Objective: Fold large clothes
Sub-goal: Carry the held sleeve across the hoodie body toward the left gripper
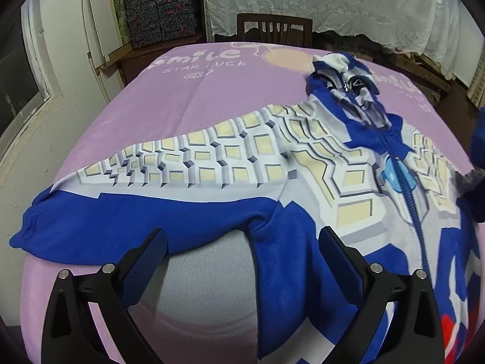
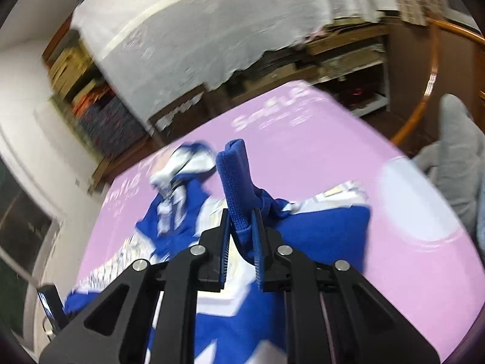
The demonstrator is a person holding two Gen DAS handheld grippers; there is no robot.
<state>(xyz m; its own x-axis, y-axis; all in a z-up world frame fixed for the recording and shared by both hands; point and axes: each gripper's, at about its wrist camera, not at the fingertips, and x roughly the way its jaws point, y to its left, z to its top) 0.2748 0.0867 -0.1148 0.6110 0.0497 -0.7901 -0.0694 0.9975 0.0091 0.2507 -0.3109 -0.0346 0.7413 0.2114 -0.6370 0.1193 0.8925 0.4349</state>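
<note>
A blue, white and cream zip-up hooded jacket (image 1: 303,163) lies face up on a pink sheet (image 1: 188,91). Its left sleeve (image 1: 151,188) stretches flat out to the left, blue cuff at the sheet's edge. My left gripper (image 1: 242,242) is open and empty, hovering just before the sleeve's underarm. My right gripper (image 2: 241,221) is shut on the other sleeve's blue ribbed cuff (image 2: 235,182), lifted above the jacket body (image 2: 303,236). The hood (image 2: 182,163) lies crumpled at the far end.
A dark wooden chair (image 1: 274,28) stands behind the table. Patterned boxes (image 1: 160,12) are stacked at the back left, beside white lace-covered shelving (image 1: 333,0). A grey cloth (image 2: 454,157) and a wooden hoop (image 2: 430,69) sit to the right.
</note>
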